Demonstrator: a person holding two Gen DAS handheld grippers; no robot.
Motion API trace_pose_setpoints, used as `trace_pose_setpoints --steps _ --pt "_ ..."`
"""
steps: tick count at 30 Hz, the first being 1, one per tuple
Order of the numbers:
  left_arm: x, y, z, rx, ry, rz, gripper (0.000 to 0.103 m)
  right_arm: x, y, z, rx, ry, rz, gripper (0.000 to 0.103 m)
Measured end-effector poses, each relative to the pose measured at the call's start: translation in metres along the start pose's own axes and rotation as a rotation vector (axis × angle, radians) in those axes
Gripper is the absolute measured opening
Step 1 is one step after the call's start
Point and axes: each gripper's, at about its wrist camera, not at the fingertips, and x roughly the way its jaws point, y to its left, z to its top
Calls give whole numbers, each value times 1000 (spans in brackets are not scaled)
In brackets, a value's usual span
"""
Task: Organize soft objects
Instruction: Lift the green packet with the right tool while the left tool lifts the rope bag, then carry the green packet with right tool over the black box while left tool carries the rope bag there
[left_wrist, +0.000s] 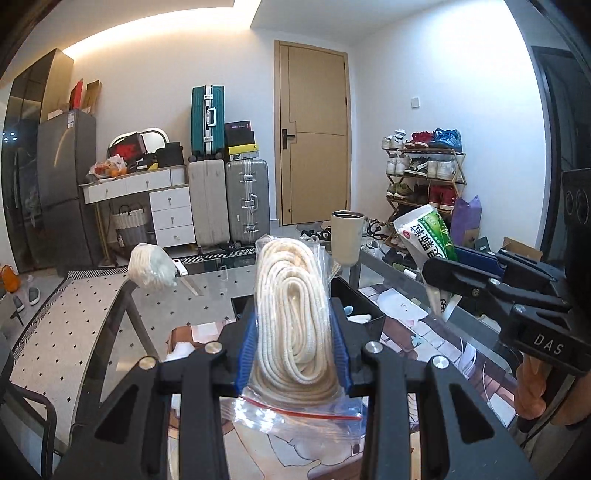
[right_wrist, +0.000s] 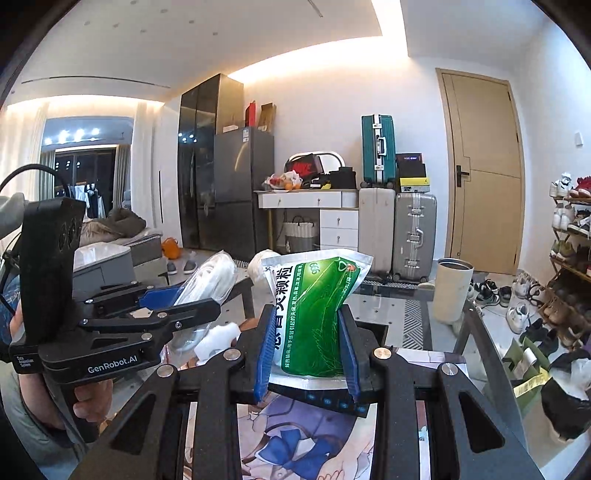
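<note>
While the left gripper (left_wrist: 297, 328) pinches the soft bagged rope coil (left_wrist: 291, 306) mid-body, the right gripper (right_wrist: 308, 354) squeezes a limp green sachet (right_wrist: 314, 314) above the counter (left_wrist: 155, 306); both jaws clenched.

Black left claw (left_wrist: 295, 332) with blue pads, silver screws, black right claw (right_wrist: 308, 350), white "GenRobot.AI" lettering

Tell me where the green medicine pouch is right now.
The green medicine pouch stands upright, clamped in the right tool, above the glass table, left of the cream cup.
</note>
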Motion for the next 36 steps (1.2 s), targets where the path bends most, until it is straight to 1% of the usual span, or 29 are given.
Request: trace_pose_setpoints --steps 8,14,18,22,25,30,33,36 --pt "0 -4 9 -5 -22 -4 35 0 -1 -1 16 1 1 32" --pt "8 1 33 -49 -62 -18 35 16 -3 12 24 -19 -4 32" --pt "25 7 49 -72 -72 -11 35 34 -5 20 21 -19 -3 32" --pt "48 19 56 -110 -57 -10 35 53 -9 26 41 -5 -4 32" --pt "59 22 60 -102 -61 3 35 71 -11 31 36 6 -14 32" --pt "78 31 67 -128 -56 13 35 98 -20 41 50 19 -25 32" --pt "88 34 66 -129 -48 23 35 109 -27 42 68 29 -34 32" --pt "94 37 62 -137 -26 25 35 117 -33 41 94 56 -22 32"
